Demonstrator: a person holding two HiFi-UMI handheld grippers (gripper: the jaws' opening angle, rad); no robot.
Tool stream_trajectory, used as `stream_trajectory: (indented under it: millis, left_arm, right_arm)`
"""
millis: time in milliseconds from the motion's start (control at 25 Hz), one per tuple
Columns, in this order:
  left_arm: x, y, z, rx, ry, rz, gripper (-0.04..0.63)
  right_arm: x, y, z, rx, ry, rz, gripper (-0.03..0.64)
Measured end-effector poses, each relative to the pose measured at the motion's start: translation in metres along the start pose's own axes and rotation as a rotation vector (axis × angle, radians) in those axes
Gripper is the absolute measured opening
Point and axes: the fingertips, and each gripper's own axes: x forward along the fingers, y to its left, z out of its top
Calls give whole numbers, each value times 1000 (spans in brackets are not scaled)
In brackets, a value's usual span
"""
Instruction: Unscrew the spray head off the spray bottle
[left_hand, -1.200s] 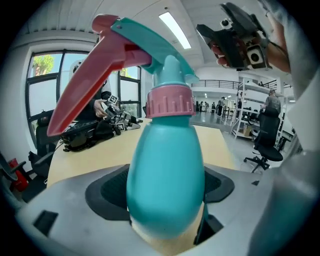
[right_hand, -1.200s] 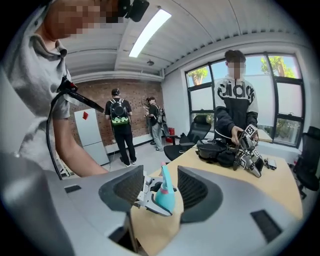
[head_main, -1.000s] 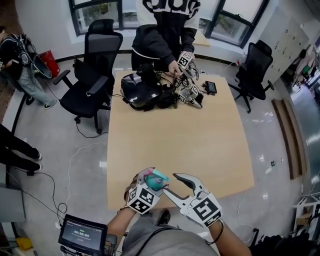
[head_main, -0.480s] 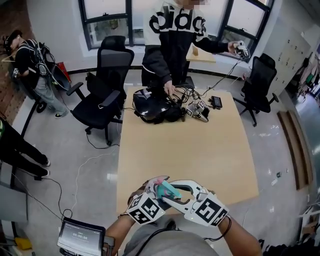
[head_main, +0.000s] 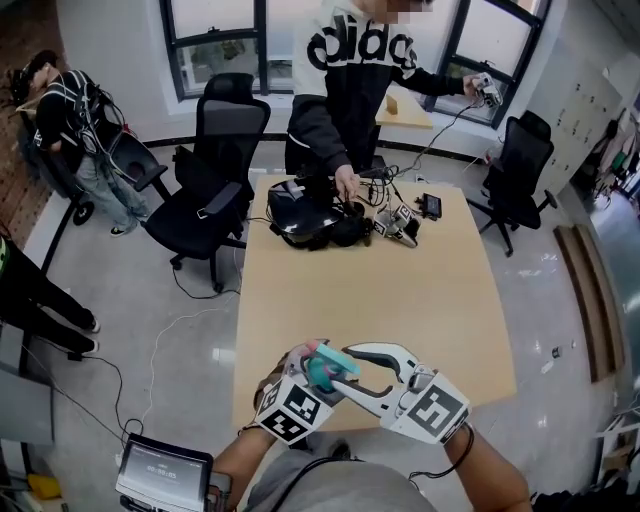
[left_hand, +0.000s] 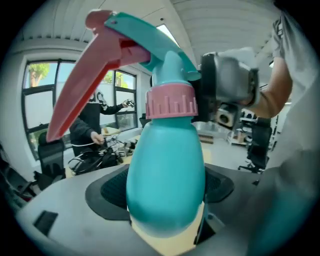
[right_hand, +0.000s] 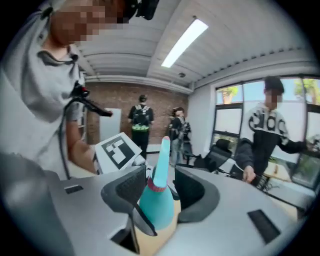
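A teal spray bottle (head_main: 322, 370) hangs over the table's near edge, with my left gripper (head_main: 312, 374) shut on its round body (left_hand: 167, 170). Above the body sit a pink collar (left_hand: 171, 102), a teal spray head (left_hand: 167, 57) and a long pink trigger (left_hand: 80, 85). My right gripper (head_main: 345, 368) reaches in from the right. Its jaws stand on both sides of the collar (right_hand: 156, 186) and the spray head, shut on it. One right finger (left_hand: 212, 85) shows pressed behind the head. The left gripper's marker cube (right_hand: 117, 150) lies beyond the bottle.
The wooden table (head_main: 400, 290) carries a black bag and tangled cables (head_main: 312, 218) at its far end, where a person in a black-and-white top (head_main: 350, 70) stands. Black office chairs (head_main: 215, 160) (head_main: 520, 160) flank the table. A tablet (head_main: 165, 470) sits at bottom left.
My right gripper has swung left from beside the bottle onto the spray head, and its jaws have narrowed round it. The left gripper still holds the bottle.
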Motion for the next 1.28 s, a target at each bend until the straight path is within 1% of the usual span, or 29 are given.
stream_trajectory:
  millis: [40,120,200,240,280,320,400,480,520,560,600,640,680,720,760,800,840,880,920,960,1000,1040,1080,1120,1160,1200,1240,1280]
  left_arm:
    - [2,10,-1,-2,8,55,391]
    - [6,20,2,-5,10,131,391]
    - [12,23,4,8,16,176,391]
    - [14,23,5,21,20,189,391]
    - [16,24,6,36,25,200,391]
    - [17,25,7,52,31,207,391]
    - [18,25,7,76,39,201,391]
    - [19,19,6,88,31,161,390]
    - [19,14,6,89,19,126,390]
    - [17,7,8,86,-1,75,390]
    - [14,-4,11,79,-29,1,388]
    - [9,-18,15,73,-63,-95,388]
    - [2,-36,23,74,-101,-206,388]
    - [-6,-54,31,80,-135,-320,389]
    - [-15,-70,37,86,-157,-421,389]
    - [-22,-83,41,85,-168,-501,389]
    - [-27,-92,43,73,-173,-553,389]
    - [-29,-95,45,50,-175,-570,390]
    - [-28,-93,46,19,-176,-552,390]
    - [-24,-84,47,-15,-174,-502,389]
    - [-19,-72,47,-45,-167,-426,390]
    - [-13,-57,46,-67,-155,-336,390]
    - [-8,-42,44,-81,-141,-242,390]
    - [-4,-28,42,-84,-129,-156,390]
    - [-2,-17,40,-80,-119,-82,390]
    - [0,-9,38,-73,-112,-22,390]
    - [2,-4,35,-67,-106,24,390]
    - [3,-1,33,-58,-100,58,390]
  right_arm:
    - [4,-6,2,40,-15,-97,163]
    - [11,-12,0,110,-22,-261,173]
    - [15,-21,-2,156,-29,-391,178]
    - [15,-27,-3,156,-23,-437,176]
    - [15,-32,-6,138,-10,-462,176]
    - [15,-34,-8,120,2,-465,173]
    - [14,-34,-11,141,26,-429,158]
    - [13,-30,-12,152,46,-363,153]
    - [13,-26,-10,121,42,-314,152]
    - [12,-20,-7,66,26,-247,150]
    - [9,-11,-3,-6,3,-158,149]
    - [4,0,3,-87,-27,-43,149]
    - [-4,13,9,-161,-65,93,149]
    - [-14,24,16,-203,-108,237,149]
    - [-24,32,22,-191,-150,373,149]
    - [-33,36,27,-127,-181,487,149]
    - [-41,38,29,-40,-192,570,149]
    - [-45,37,27,28,-181,615,149]
    - [-46,33,25,64,-166,613,150]
    - [-44,25,23,82,-170,560,150]
    - [-41,13,25,99,-201,460,150]
    - [-40,-1,27,124,-245,326,150]
    - [-39,-16,27,159,-279,174,155]
    - [-40,-29,25,201,-290,24,172]
    - [-41,-37,20,244,-281,-101,173]
    - [-40,-38,17,279,-259,-186,176]
    - [-37,-33,16,293,-231,-233,183]
    - [-31,-25,17,276,-202,-257,204]
